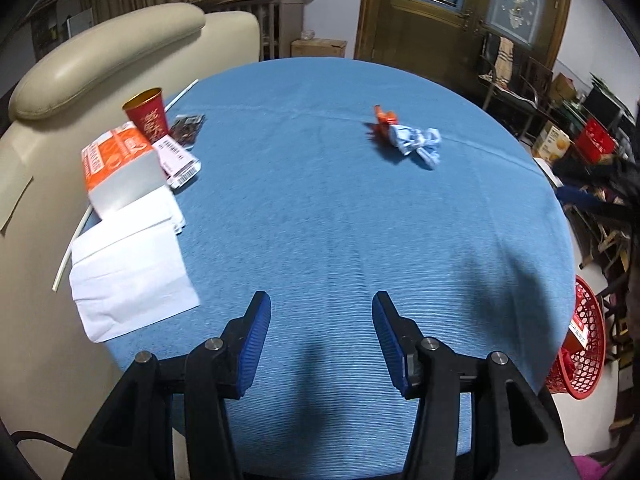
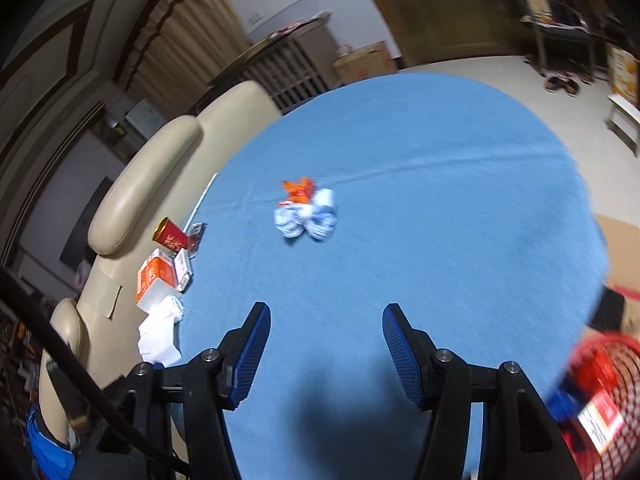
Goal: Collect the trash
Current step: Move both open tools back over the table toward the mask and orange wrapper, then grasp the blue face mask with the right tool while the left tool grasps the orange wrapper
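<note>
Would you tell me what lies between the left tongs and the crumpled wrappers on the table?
Only bare blue tablecloth lies between the left tongs and crumpled wrappers, in the left wrist view.

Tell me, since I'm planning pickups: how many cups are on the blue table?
1. The red cup stands upright near the table's edge by the cream chair, behind the orange carton. Others may be hidden.

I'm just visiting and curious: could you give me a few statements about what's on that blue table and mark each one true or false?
1. The red paper cup stands upright on the round blue-clothed table. True.
2. The left hand-held gripper is clamped on a crumpled wrapper. False: nothing is between its jaws.
3. The crumpled orange and pale blue wrappers lie near the table's middle. True.
4. The red mesh basket sits on the table. False: it is beside the table, below its edge.
</note>
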The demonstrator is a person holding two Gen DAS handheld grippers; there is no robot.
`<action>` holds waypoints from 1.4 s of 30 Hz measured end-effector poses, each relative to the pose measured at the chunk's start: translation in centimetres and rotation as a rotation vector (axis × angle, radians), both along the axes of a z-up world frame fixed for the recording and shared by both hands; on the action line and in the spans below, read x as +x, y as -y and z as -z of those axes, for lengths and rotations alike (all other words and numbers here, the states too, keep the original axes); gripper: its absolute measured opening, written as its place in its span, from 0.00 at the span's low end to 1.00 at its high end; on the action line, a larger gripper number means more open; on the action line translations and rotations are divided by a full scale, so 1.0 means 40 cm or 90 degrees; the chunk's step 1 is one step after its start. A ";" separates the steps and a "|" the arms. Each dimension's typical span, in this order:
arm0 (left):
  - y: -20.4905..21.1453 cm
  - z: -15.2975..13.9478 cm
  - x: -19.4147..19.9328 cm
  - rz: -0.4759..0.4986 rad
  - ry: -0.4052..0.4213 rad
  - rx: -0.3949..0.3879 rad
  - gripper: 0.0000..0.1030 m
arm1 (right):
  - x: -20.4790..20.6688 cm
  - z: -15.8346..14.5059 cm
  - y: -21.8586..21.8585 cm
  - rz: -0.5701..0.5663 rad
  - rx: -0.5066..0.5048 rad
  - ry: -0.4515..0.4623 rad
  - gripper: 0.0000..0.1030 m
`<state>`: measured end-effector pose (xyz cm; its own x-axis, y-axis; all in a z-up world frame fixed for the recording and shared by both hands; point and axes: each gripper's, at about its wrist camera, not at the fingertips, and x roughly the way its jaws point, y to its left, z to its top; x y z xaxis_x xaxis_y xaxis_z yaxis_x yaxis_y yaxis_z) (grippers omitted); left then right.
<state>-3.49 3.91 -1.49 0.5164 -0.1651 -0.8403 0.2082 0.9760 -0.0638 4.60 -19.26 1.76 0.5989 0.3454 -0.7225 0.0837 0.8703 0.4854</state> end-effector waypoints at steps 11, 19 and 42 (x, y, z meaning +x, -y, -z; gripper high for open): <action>-0.025 0.032 0.030 -0.012 -0.031 -0.011 0.52 | 0.270 0.061 -0.078 -0.053 -0.018 -0.004 0.60; -0.017 0.048 0.051 -0.010 -0.046 0.002 0.52 | 0.428 0.116 -0.075 -0.065 -0.039 -0.007 0.60; -0.003 0.030 0.093 -0.023 -0.049 0.019 0.52 | 0.415 0.222 -0.248 -0.270 -0.196 -0.026 0.39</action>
<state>0.22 4.04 -2.69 0.4560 -0.1208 -0.8817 0.1678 0.9846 -0.0482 21.21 -9.33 -7.13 0.4211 0.3193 -0.8490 -0.2934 0.9336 0.2056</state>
